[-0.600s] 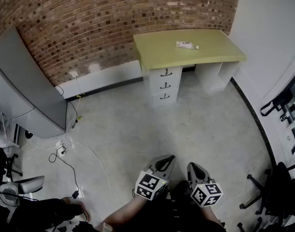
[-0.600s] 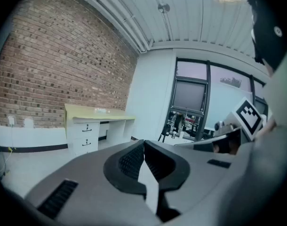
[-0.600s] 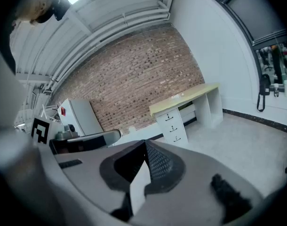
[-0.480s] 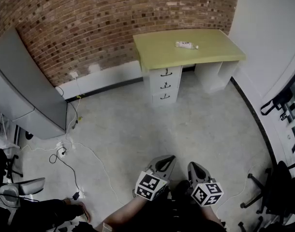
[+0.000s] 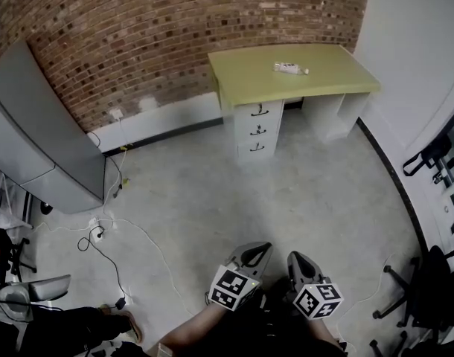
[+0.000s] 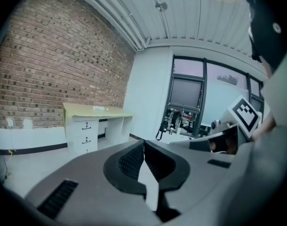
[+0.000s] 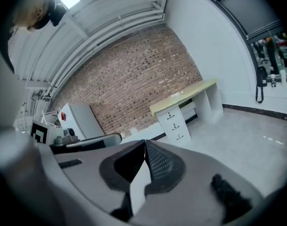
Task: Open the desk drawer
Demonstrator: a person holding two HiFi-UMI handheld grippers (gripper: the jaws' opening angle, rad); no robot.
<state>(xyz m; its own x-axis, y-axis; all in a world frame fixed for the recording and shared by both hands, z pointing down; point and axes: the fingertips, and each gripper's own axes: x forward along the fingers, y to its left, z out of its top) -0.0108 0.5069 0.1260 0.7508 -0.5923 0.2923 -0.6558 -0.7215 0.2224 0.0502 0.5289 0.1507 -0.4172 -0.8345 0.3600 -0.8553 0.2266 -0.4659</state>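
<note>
so the bench (image 5: 294,73) w/ the yellowish top sits against the brick wall (image 5: 175,36), in the corner where that meets a white wall. the drawer stack (image 5: 257,129) is under the bench's end nearest the grey cabinet (image 5: 41,140): three white drawers one above another w/ small dark handles, and all three look flush and shut, incl the top drawer (image 5: 258,111). the other end of the bench is just a white open support. there's a small white tube-ish thing (image 5: 290,68) lying on the benchtop, roughly mid, can't tell what it is tbh. both grippers are well away from the bench, low in the head view, w/ a big stretch of grey floor (image 5: 249,199) between them and the drawers. left gripper (image 5: 257,253) and right gripper (image 5: 300,262) are side by side, just apart, both aimed toward the bench and tipped a bit down. left gripper's jaws are pressed together at the tips, nothing between them. right gripper same deal, closed tight on nothing. cables (image 5: 100,233) trail over the floor on the cabinet side of the bench, and a black office chair (image 5: 428,288) sits far off the bench's other side.
</note>
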